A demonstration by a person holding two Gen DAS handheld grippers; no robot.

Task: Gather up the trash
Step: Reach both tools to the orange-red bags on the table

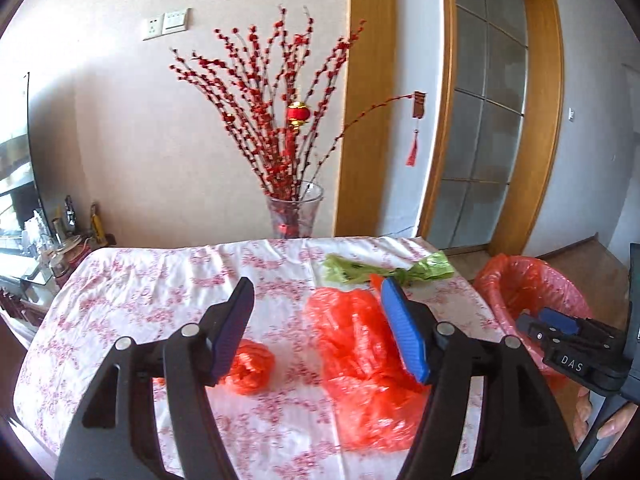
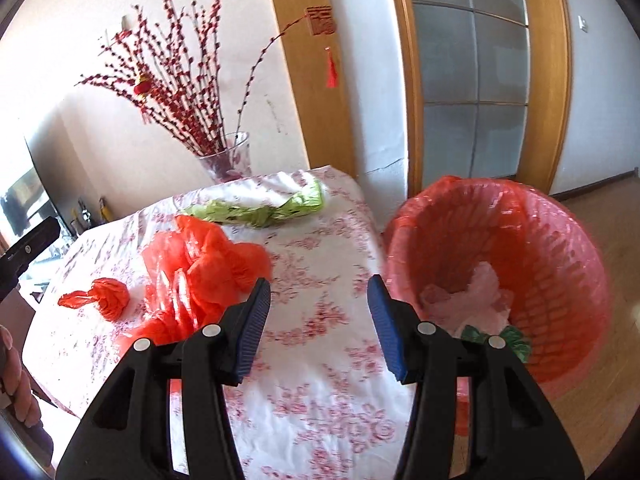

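Observation:
A loose red plastic bag (image 1: pixel 360 360) (image 2: pixel 200 264), a small knotted red bag (image 1: pixel 250 366) (image 2: pixel 106 296) and a crumpled green bag (image 1: pixel 384 270) (image 2: pixel 260 210) lie on the floral tablecloth (image 1: pixel 160 300) (image 2: pixel 320 360). A bin lined with a red bag (image 1: pixel 532 292) (image 2: pixel 560 248) stands right of the table, with white and green trash inside. My left gripper (image 1: pixel 316 300) is open and empty above the red bags. My right gripper (image 2: pixel 318 296) is open and empty over the table's right edge; it also shows in the left wrist view (image 1: pixel 548 320).
A glass vase with red berry branches (image 1: pixel 294 212) (image 2: pixel 228 156) stands behind the table. A cluttered shelf and TV (image 1: pixel 24 216) are at left. A wood-framed glass door (image 1: pixel 480 120) (image 2: pixel 476 80) is behind the bin.

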